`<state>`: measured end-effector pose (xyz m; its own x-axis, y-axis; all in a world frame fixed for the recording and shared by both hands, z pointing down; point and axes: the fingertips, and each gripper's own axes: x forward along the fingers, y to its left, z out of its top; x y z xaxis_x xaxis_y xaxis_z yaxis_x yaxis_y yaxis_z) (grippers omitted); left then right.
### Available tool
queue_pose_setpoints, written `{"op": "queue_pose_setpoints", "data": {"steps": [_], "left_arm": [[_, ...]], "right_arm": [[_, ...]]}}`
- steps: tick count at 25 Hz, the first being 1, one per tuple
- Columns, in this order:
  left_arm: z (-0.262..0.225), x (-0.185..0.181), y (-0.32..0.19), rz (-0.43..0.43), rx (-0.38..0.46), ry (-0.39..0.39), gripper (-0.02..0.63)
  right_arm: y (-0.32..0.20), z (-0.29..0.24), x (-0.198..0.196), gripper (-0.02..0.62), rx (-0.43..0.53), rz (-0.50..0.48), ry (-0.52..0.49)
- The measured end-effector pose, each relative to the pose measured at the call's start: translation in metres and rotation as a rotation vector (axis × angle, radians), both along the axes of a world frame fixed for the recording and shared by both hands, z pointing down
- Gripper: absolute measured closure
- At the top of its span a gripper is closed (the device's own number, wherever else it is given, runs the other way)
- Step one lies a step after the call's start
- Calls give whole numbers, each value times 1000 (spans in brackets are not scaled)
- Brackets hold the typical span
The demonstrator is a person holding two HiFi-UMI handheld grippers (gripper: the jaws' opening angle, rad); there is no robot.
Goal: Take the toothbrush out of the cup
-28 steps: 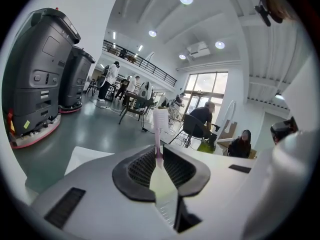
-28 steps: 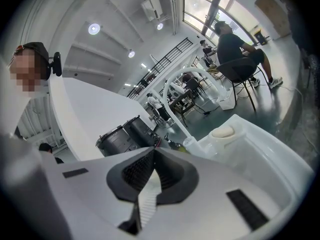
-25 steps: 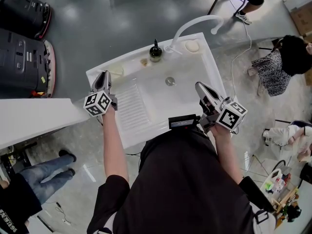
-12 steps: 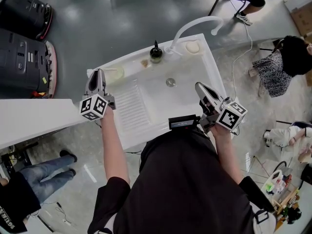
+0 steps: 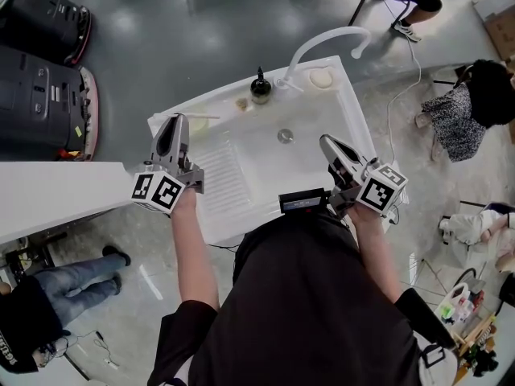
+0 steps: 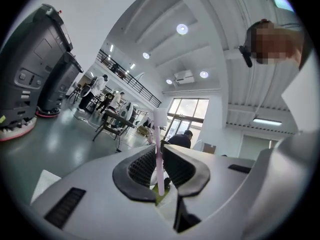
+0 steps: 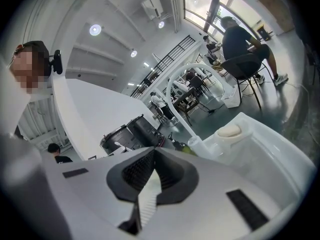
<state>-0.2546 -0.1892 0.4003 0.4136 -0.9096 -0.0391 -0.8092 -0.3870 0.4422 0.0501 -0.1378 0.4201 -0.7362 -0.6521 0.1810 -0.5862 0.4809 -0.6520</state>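
Your left hand-held gripper (image 6: 159,156) pinches the thin pale-pink plastic toothbrush (image 6: 159,129) at ten o'clock of the white sink (image 5: 351,95); right hand-held gripper (image 7: 152,156) pressed together. Withdrawal step, likely; next, carry it clear.

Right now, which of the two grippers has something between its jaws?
The left gripper: its jaws clamp the thin handle of the toothbrush. The right gripper is shut on nothing.

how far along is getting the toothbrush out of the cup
Done: the left tool is shut on the toothbrush. In hand: it holds the toothbrush over the sink's left end. Left: the cup is hidden, so whether the toothbrush is clear cannot be told.
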Motion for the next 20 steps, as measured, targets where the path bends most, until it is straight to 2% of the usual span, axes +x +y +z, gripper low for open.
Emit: {"op": "queue_pose_setpoints", "data": {"steps": [9,20], "left_arm": [[-37,65,22,223,49,152,557],[-66,104,43,374,95,348,557]], "right_arm": [[-1,-5,-8,591,18,-50,-10],[6,-17,-14,591,65,-124,-35]]}}
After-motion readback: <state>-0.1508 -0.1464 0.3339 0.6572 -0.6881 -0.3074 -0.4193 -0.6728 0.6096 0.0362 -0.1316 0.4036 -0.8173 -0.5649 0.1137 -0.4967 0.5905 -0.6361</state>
